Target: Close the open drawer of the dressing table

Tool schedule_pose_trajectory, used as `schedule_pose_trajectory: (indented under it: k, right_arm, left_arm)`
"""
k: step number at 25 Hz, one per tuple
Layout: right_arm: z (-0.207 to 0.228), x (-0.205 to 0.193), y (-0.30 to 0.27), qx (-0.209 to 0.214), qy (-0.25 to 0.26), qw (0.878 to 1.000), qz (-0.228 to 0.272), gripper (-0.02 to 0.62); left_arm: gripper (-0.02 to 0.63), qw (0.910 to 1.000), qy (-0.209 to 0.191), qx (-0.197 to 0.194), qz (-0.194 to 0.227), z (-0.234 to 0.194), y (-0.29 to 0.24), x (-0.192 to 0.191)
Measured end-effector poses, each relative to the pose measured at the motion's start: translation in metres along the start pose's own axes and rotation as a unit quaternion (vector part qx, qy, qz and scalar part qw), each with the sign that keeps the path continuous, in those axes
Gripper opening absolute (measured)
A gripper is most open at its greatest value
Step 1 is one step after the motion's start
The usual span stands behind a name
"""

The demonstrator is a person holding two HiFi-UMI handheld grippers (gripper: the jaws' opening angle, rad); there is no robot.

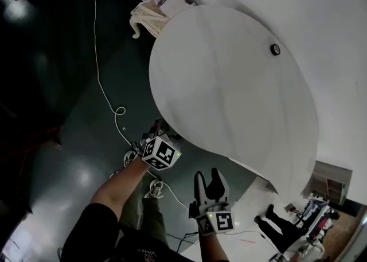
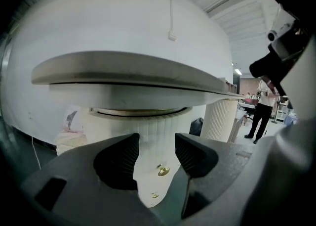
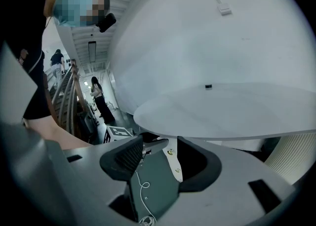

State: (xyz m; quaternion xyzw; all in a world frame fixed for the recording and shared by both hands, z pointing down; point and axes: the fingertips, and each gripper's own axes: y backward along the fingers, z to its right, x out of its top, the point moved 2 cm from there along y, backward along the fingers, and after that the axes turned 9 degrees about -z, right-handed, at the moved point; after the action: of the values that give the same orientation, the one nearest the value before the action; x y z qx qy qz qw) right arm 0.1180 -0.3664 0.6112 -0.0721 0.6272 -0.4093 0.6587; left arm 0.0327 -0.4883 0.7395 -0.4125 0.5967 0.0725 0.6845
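The dressing table has a round white top (image 1: pixel 229 89) over a fluted white body (image 2: pixel 148 126). Its drawer front (image 2: pixel 150 170) is a narrow white panel with a brass knob (image 2: pixel 163 171) and a smaller one below. In the left gripper view that panel stands between the jaws of my left gripper (image 2: pixel 157 143), which is open; whether it touches I cannot tell. In the head view the left gripper (image 1: pixel 161 131) reaches under the table's near edge. My right gripper (image 1: pixel 207 175) is open and holds nothing. In its own view my right gripper (image 3: pixel 160 143) frames the drawer front (image 3: pixel 174 163) beyond its jaws.
A small black object (image 1: pixel 275 49) lies on the tabletop. A white cable (image 1: pixel 103 92) runs across the dark green floor. An ornate white piece (image 1: pixel 150 15) stands at the back. A fluted white column (image 2: pixel 222 118) and a standing person (image 2: pixel 261 109) are to the right.
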Motion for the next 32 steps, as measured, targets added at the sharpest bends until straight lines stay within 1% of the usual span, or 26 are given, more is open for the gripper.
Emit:
schedule_pose_trajectory:
  k: [6, 10, 12, 14, 16, 19, 24, 32]
  right_arm:
    - [0.004, -0.003, 0.002, -0.003, -0.006, 1.000, 0.000, 0.219]
    - [0.005, -0.004, 0.005, -0.004, -0.004, 1.000, 0.004, 0.219]
    - [0.005, -0.004, 0.007, -0.005, -0.005, 1.000, 0.006, 0.219]
    - [0.005, -0.004, 0.009, -0.004, -0.006, 1.000, 0.008, 0.219]
    - [0.006, -0.002, 0.012, -0.002, -0.008, 1.000, 0.013, 0.219]
    - [0.007, 0.001, 0.018, 0.001, -0.010, 1.000, 0.021, 0.219]
    - [0.007, 0.002, 0.032, 0.008, -0.006, 0.999, 0.031, 0.219]
    - [0.010, -0.004, 0.068, 0.025, 0.007, 0.999, 0.046, 0.218]
  left_arm:
    - [0.224, 1.0000, -0.001, 0.006, 0.005, -0.005, -0.004, 0.003]
    - [0.229, 1.0000, -0.005, 0.002, 0.007, -0.003, -0.004, 0.003]
    - [0.264, 1.0000, -0.004, -0.007, 0.003, 0.001, -0.005, 0.002]
    - [0.298, 0.9999, 0.006, -0.008, -0.006, 0.004, -0.004, -0.001]
    - [0.299, 0.9999, 0.014, -0.004, -0.010, 0.004, -0.001, -0.003]
    - [0.299, 0.9998, 0.010, 0.002, -0.015, 0.007, 0.007, -0.004]
    - [0.299, 0.9992, 0.025, 0.018, -0.027, 0.016, 0.024, -0.009]
    - [0.299, 0.9972, 0.049, 0.046, -0.032, 0.052, 0.062, -0.014]
